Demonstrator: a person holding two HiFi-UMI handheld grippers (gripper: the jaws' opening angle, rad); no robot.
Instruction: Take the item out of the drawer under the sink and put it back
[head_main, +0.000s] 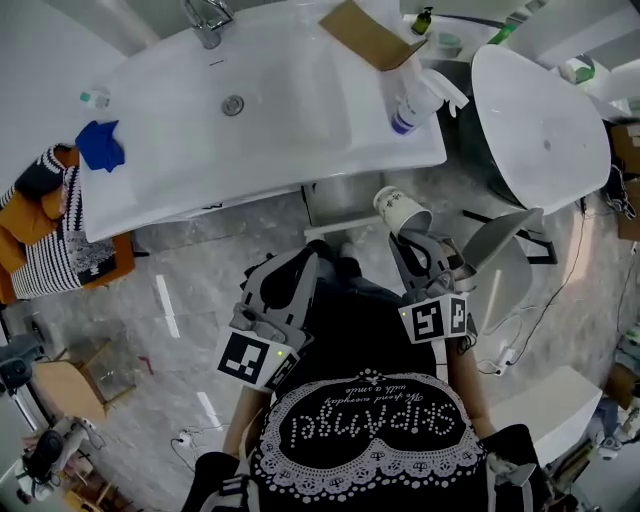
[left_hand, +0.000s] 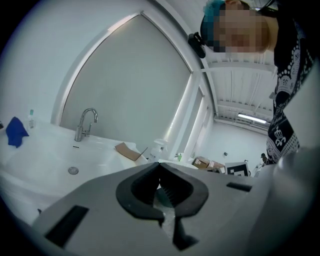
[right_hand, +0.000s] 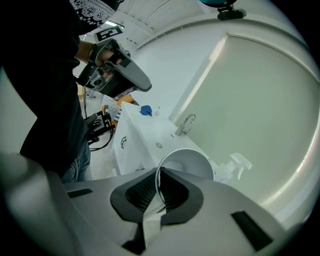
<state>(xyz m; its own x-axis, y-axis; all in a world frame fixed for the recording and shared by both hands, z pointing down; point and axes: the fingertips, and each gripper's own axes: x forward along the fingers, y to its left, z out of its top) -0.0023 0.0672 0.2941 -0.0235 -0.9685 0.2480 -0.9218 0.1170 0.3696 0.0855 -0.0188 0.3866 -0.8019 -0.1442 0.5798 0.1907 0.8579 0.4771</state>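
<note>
A white paper cup (head_main: 400, 209) with print on its side is held tilted in front of the vanity, below the basin's front edge. My right gripper (head_main: 408, 236) is shut on its rim. In the right gripper view the pads of that gripper (right_hand: 160, 174) pinch the thin wall of the cup (right_hand: 189, 161), whose open mouth faces the camera. My left gripper (head_main: 316, 264) hangs beside it at the left, apart from the cup; its jaws (left_hand: 160, 165) are shut with nothing in them. A grey recess (head_main: 338, 198) shows under the sink (head_main: 270, 120); its inside is hidden.
On the counter stand a spray bottle (head_main: 414, 100), a brown cardboard piece (head_main: 366, 35) and a blue cloth (head_main: 100, 146). The faucet (head_main: 206, 20) is at the back. A white tub (head_main: 545, 125) fills the right. A striped cloth on an orange seat (head_main: 55, 235) is at the left.
</note>
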